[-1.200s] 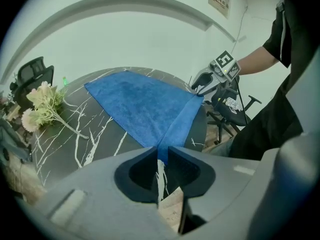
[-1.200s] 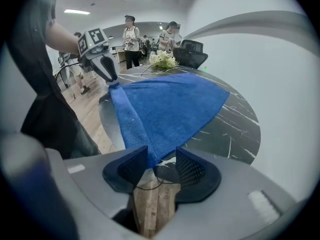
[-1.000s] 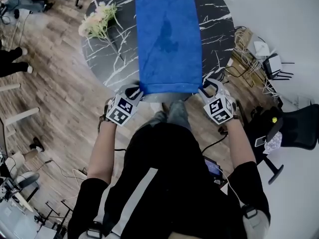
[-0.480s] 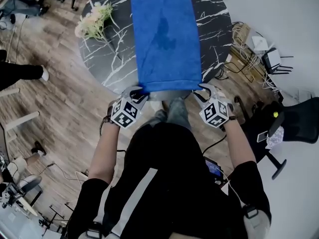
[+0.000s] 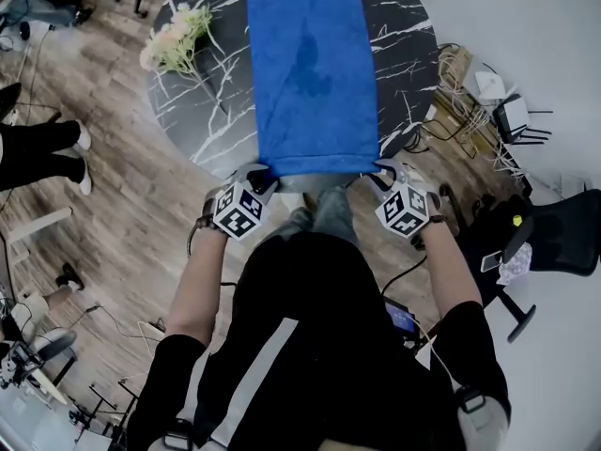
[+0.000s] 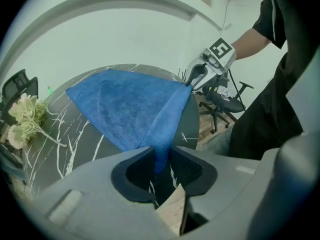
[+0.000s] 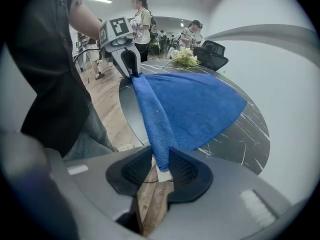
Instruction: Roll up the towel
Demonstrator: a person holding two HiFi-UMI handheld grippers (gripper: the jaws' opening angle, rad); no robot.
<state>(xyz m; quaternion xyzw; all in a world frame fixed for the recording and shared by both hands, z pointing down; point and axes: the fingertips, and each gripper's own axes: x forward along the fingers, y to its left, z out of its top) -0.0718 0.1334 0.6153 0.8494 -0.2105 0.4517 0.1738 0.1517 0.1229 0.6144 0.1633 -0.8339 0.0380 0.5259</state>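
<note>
A blue towel (image 5: 315, 73) lies flat along the round black marble table (image 5: 207, 111), its near edge hanging at the table's rim. My left gripper (image 5: 263, 175) pinches the towel's near left corner (image 6: 161, 151); its jaws have just closed a little on the cloth. My right gripper (image 5: 383, 172) has just been closing too. It grips the near right corner (image 7: 159, 154), where a white tag shows between the pads. The towel's near edge is stretched between the two grippers. Each gripper view shows the other gripper across that edge.
A bunch of pale flowers (image 5: 178, 40) lies on the table left of the towel. A black office chair (image 5: 554, 238) and a tangle of cables (image 5: 470, 92) are on the right. A person's legs (image 5: 38, 148) stand on the wooden floor at the left.
Both grippers have sunk slightly and drawn in at the towel's near corners. The bystander's legs at the left have stepped further into view.
</note>
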